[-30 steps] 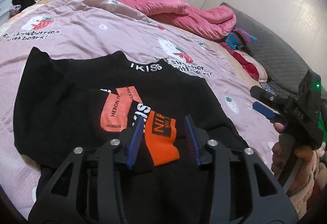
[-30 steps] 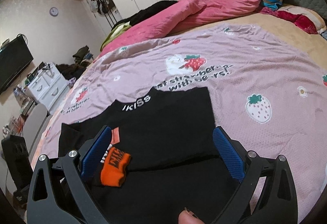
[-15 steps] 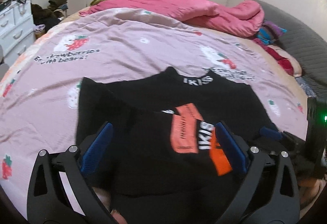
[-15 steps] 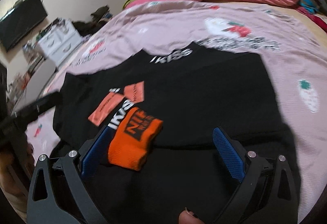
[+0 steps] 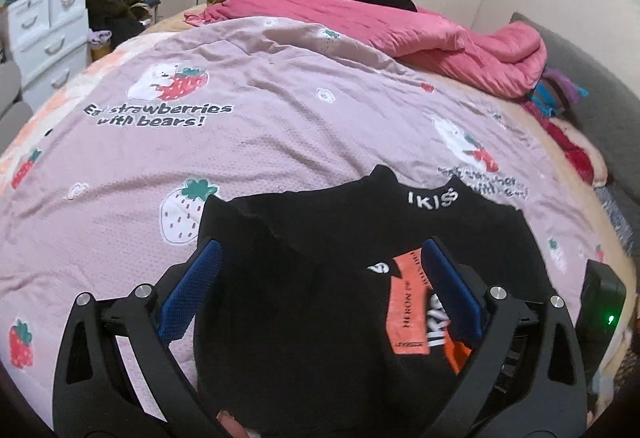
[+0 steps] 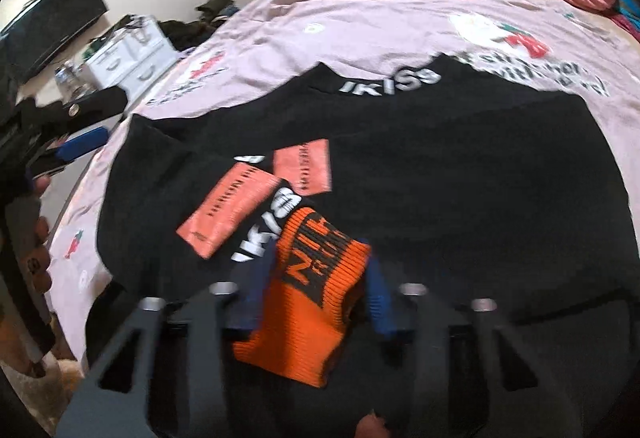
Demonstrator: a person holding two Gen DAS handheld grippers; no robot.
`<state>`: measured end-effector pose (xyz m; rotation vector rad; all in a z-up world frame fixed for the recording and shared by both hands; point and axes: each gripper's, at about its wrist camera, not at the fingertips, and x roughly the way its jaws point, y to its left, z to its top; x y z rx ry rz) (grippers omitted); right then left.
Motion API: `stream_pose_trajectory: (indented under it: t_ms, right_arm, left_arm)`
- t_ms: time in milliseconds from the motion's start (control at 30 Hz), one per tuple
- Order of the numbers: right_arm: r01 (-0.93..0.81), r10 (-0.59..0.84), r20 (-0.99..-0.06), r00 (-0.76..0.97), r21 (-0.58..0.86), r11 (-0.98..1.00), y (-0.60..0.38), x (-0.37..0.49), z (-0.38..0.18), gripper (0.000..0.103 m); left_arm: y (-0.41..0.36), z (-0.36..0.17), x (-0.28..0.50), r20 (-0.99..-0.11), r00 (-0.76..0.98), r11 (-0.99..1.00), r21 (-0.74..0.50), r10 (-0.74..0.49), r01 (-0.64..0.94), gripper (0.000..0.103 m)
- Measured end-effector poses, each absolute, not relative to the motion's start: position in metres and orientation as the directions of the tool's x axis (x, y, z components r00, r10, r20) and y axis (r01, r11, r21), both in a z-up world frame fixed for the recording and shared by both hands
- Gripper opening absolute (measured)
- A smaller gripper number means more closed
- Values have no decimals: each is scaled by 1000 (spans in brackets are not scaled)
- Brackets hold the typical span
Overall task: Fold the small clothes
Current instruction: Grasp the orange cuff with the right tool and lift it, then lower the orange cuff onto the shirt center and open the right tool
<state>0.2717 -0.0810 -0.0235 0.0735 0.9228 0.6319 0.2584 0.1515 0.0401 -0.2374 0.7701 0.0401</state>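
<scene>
- Since the earlier frames the left gripper [image 5: 320,286] has let go of the orange cuff [image 6: 316,294] and drawn off toward the sweater's [image 6: 460,174] left side; the right gripper [image 6: 316,290] has come down onto that cuff, its jaws having just been closing with the cuff between them.
- The right gripper's blue pads [image 6: 378,298] now press the cuff from both sides: clenched on it.
- The left gripper is released, its pads [image 5: 192,290] spread wide, one over the bedspread [image 5: 240,142], the other over the sweater's orange patch [image 5: 408,302]; nothing is gripped.
- The black sweater lies flat near the bed's near edge, collar toward the pink quilt [image 5: 420,30], a sleeve folded across its chest.
- A white dresser [image 5: 48,30] stands beyond the bed's left edge.
</scene>
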Motion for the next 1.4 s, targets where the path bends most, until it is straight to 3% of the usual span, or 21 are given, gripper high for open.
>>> stream_pose_trajectory:
  t_ms: [300, 500, 933, 1400]
  right_arm:
    - [-583, 639, -580, 505, 317, 748, -94, 280, 60, 12]
    - [-558, 584, -553, 595, 239, 795, -118, 294, 93, 12]
    - [-406, 470, -608, 640, 252, 879, -186, 303, 49, 12]
    - [-391, 421, -641, 641, 199, 898, -186, 301, 38, 12]
  left_arm:
    - [175, 61, 252, -653, 757, 967, -199, -11, -158, 94]
    - [183, 65, 255, -643, 766, 964, -202, 4, -174, 94]
    - [145, 42, 266, -689, 725, 987, -115, 0, -109, 94]
    - [115, 25, 266, -714, 700, 997, -61, -10, -47, 94]
